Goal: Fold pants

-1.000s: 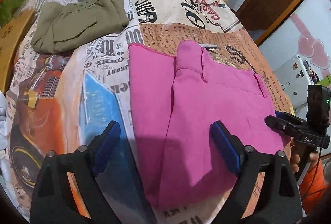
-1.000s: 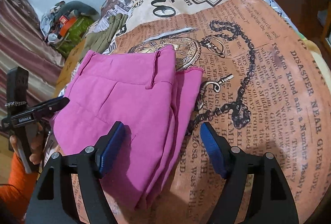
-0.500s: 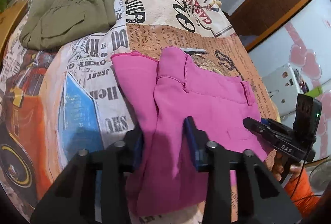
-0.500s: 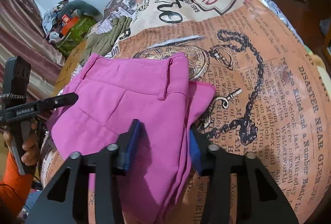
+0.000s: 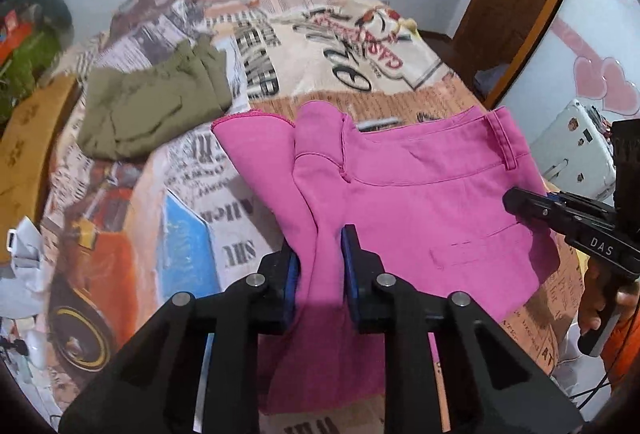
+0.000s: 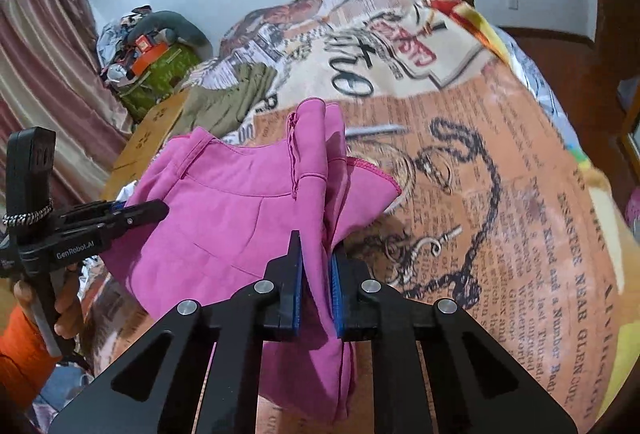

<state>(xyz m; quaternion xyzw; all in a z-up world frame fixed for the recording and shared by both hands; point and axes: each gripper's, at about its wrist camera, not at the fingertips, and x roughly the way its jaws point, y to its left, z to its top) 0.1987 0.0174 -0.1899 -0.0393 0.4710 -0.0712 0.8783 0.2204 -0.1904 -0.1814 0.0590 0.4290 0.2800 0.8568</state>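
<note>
The blue-padded fingers (image 5: 350, 262) of the left gripper (image 5: 320, 266) are closing on a bunched fold of the bright pink cotton pants (image 5: 400, 201), the cloth pinched between them. In the left wrist view, from the left: a crumpled olive-green garment (image 5: 152, 109) lies on the newspaper-print bedspread (image 5: 192, 201), apart from the pink cloth. The pants come next, partly lifted off the spread, their lower edge hidden behind the black finger arms. At the far right the right gripper (image 5: 516, 199) bites into the pants' edge; the hand (image 5: 600, 310) holding it is mostly cut off by the frame.

In the right wrist view, from the left: the left gripper (image 6: 156, 211) grips the pants' (image 6: 240, 213) near corner, its pads hidden by cloth, held by a hand (image 6: 60, 310) with an orange sleeve (image 6: 16, 358). In the middle the right gripper (image 6: 316, 274) is also closing, its fingers (image 6: 296, 278) nearly together with several pink layers squeezed between. To the right the bedspread (image 6: 500, 218) shows a printed chain and key. The far clutter is too blurred to identify.
</note>
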